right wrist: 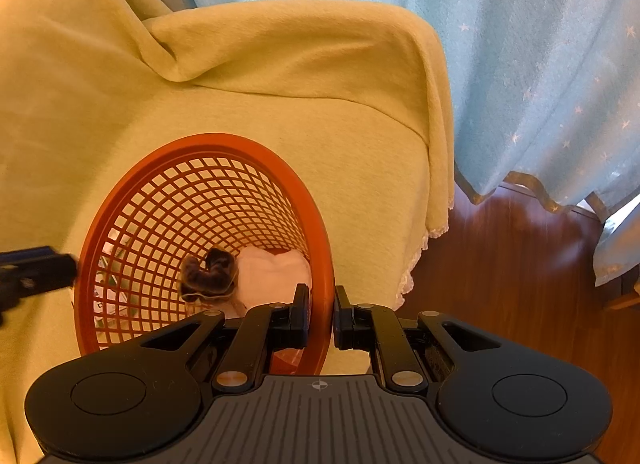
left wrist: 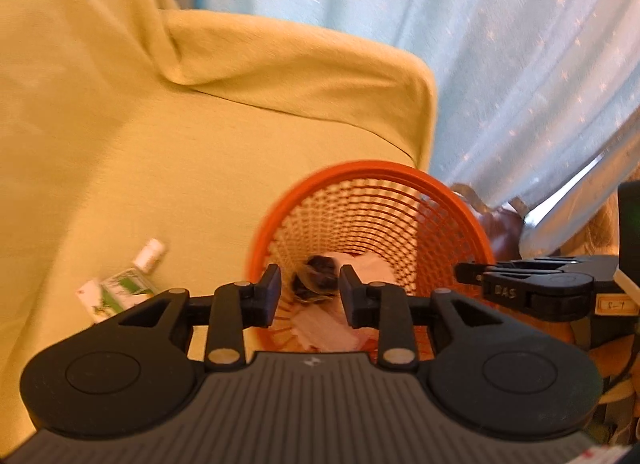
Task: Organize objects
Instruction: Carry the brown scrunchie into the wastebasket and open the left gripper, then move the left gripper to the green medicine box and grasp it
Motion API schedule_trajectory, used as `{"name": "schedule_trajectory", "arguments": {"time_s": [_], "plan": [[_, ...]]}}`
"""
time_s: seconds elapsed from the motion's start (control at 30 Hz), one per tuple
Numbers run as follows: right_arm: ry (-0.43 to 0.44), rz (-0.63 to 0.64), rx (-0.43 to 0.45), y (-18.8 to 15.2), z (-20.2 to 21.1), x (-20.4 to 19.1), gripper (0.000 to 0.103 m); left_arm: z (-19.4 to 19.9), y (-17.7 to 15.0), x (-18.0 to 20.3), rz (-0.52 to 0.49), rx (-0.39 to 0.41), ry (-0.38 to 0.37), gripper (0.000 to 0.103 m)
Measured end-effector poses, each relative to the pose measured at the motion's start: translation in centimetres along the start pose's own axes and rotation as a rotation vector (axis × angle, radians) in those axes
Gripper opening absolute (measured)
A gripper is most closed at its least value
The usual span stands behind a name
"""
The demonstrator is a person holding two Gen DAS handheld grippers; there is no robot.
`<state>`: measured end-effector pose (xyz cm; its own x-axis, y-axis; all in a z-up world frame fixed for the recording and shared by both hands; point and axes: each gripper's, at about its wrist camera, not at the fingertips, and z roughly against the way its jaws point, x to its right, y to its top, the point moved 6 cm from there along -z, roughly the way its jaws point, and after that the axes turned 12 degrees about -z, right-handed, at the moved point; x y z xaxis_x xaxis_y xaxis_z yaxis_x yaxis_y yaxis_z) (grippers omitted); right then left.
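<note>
- Because the orange plastic mesh basket (right wrist: 208, 200) is tipped so that its open mouth faces both cameras, the relation the coming move turns on is how the things still outside it lie from that mouth.
- The basket rests on the sofa seat under a yellow-green fabric cover (left wrist: 160, 152), toward the seat's right-hand end, near the covered armrest and the front edge where the cover hangs down to the brown wooden floor (right wrist: 520, 264).
- Inside it lie a dark brown fuzzy scrunchie (right wrist: 210, 274) and a white folded cloth (right wrist: 272, 276), touching each other at the basket's bottom.
- The right gripper (right wrist: 322, 314) has its jaws closed tight on the basket's rim, one finger inside the mesh wall and one outside, so it is this hand that holds the basket tilted.
- The left gripper (left wrist: 310, 296) stands partly open with nothing between its jaws, just in front of the basket's mouth and pointing into it.
- Outside the basket, on the seat to the left of its rim, lie a small clear bottle with a white cap and green label (left wrist: 138, 270) and, touching it, a flat white-and-green packet (left wrist: 98, 298); the bottle's long axis runs diagonally, cap away from the camera and to the right.
- Both lie to the left of the left gripper and near it, well away from the right one, so my judgement is that the free left hand is the nearer for the pick.
- Behind everything hangs a pale blue curtain with white stars (right wrist: 520, 64).
</note>
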<state>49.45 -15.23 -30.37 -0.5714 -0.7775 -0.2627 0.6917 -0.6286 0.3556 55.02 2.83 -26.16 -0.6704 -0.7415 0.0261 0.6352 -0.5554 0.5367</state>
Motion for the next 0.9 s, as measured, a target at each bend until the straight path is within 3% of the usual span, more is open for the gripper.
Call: {"name": "schedule_trajectory", "arguments": {"time_s": [0.2,0.47,0.9], "plan": [[0.001,-0.004,0.0,0.0,0.0,0.0,0.008,2.0,-2.6,-4.5,0.053,-0.02,0.104,0.028],[-0.006,0.0,-0.003,-0.1,-0.1,-0.1,0.008,1.4,-7.6,-9.5,0.155,-0.115,0.213,0.028],[-0.028,-0.028,-0.006,-0.1,-0.1,0.0,0.008,-4.2,-12.8,-11.2,0.294,-0.174,0.202,0.033]]}}
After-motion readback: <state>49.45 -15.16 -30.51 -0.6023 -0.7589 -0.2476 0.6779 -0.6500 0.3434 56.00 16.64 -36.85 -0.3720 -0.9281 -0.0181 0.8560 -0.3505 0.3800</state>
